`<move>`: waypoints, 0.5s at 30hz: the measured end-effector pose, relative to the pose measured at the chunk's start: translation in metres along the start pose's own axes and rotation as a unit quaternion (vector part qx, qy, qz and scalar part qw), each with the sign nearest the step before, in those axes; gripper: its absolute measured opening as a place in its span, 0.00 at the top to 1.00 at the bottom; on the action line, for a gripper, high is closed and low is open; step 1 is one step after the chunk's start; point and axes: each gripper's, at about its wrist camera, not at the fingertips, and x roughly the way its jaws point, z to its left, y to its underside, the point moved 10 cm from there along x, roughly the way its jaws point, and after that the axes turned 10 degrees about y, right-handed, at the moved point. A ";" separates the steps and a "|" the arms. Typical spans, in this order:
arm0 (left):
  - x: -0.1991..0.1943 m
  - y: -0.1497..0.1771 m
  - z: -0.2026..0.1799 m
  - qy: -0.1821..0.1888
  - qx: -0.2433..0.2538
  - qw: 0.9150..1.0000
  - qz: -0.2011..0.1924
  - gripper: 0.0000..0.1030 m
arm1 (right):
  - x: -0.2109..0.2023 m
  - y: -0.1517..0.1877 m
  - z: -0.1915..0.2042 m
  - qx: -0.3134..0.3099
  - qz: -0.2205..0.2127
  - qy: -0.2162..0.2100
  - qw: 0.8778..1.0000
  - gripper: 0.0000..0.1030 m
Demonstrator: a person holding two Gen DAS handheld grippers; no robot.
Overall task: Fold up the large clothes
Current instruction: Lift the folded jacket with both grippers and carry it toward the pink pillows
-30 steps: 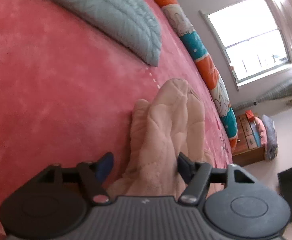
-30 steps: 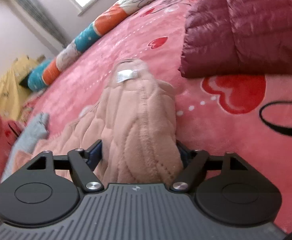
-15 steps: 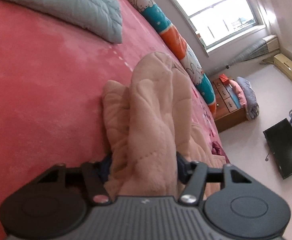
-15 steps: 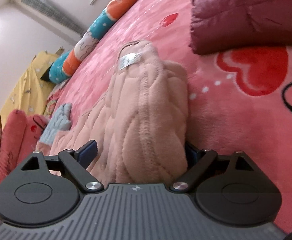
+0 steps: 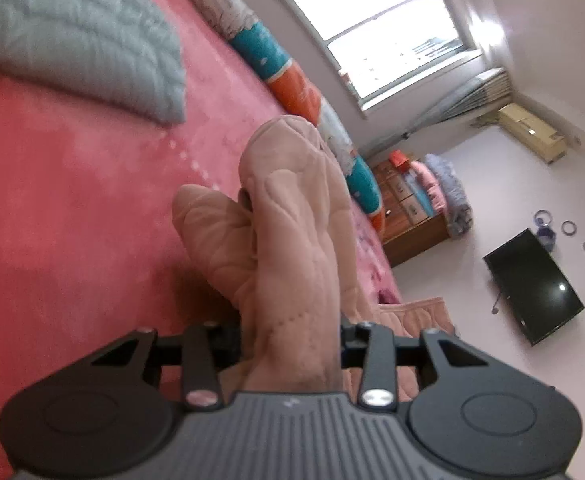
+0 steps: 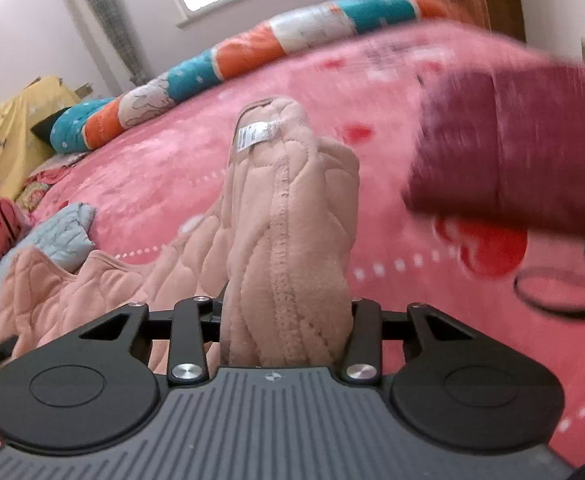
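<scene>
A pale pink quilted fleece garment (image 5: 292, 248) lies on the pink bedspread (image 5: 72, 208). My left gripper (image 5: 290, 340) is shut on a thick bunched fold of it and holds that fold above the bed. The garment also shows in the right wrist view (image 6: 288, 248), with a white label (image 6: 254, 136) near its far end. My right gripper (image 6: 286, 320) is shut on another bunched fold. The fingertips of both grippers are hidden in the fabric. The rest of the garment (image 6: 72, 292) trails down to the left.
A grey-blue quilted garment (image 5: 76, 40) lies on the bed at far left. A folded maroon padded jacket (image 6: 512, 152) lies at right. A rolled orange, teal and white quilt (image 6: 232, 56) runs along the bed's far edge. A dresser (image 5: 408, 216) and a black screen (image 5: 532, 284) stand beyond.
The left gripper closed on the pink garment's fold and lifted it. The right gripper closed tighter on its fold and both views swung as the garment rose off the bed.
</scene>
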 end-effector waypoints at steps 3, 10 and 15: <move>-0.018 -0.020 -0.003 0.011 0.006 0.999 -0.034 0.63 | -0.013 -0.014 0.030 -0.022 -0.028 -0.004 0.999 0.55; -0.080 -0.084 -0.003 0.020 0.026 0.990 -0.135 0.63 | -0.022 -0.059 0.131 -0.081 -0.084 -0.048 0.992 0.55; -0.137 -0.134 0.005 -0.004 0.050 0.974 -0.220 0.63 | 0.000 -0.101 0.230 -0.116 -0.102 -0.110 0.982 0.55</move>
